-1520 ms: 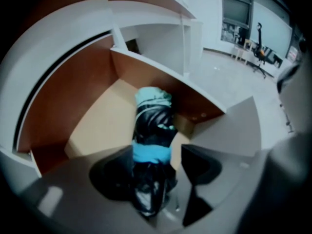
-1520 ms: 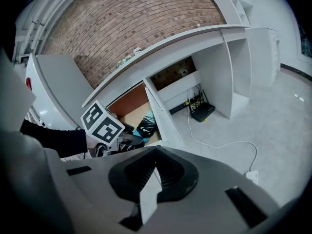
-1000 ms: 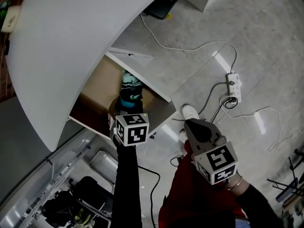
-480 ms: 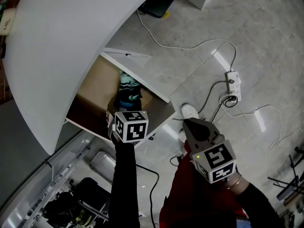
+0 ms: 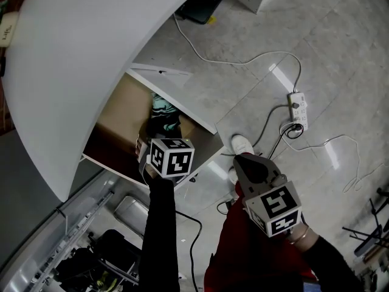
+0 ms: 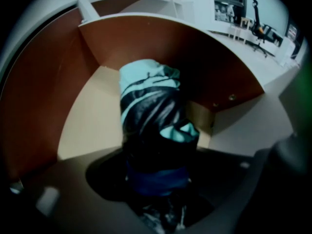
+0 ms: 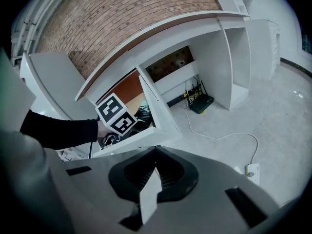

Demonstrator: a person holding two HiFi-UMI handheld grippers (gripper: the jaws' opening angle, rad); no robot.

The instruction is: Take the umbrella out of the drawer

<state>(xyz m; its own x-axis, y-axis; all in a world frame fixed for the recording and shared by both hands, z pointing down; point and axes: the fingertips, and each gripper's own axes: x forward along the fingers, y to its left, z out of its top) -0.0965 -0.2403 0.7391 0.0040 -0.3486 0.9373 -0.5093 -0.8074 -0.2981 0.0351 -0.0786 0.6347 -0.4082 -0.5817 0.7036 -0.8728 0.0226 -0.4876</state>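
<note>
Drawer (image 5: pixel 118 117) open, brown inside. Only content seen is a folded teal-black umbrella (image 6: pixel 148 106), on drawer floor beside its white wall, not yet out. L gripper (image 6: pixel 157 182) clamped on umbrella's near end, at blue strap. R gripper (image 7: pixel 148 179) jaws together, empty, well apart over floor. Progress, as judged: grasp made, lift-out left.

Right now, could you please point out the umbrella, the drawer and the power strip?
umbrella (image 6: pixel 148 108): left gripper view, folded teal-and-black canopy.
drawer (image 6: pixel 92 116): left gripper view, bare beige floor.
power strip (image 5: pixel 299 109): head view, white body.
</note>
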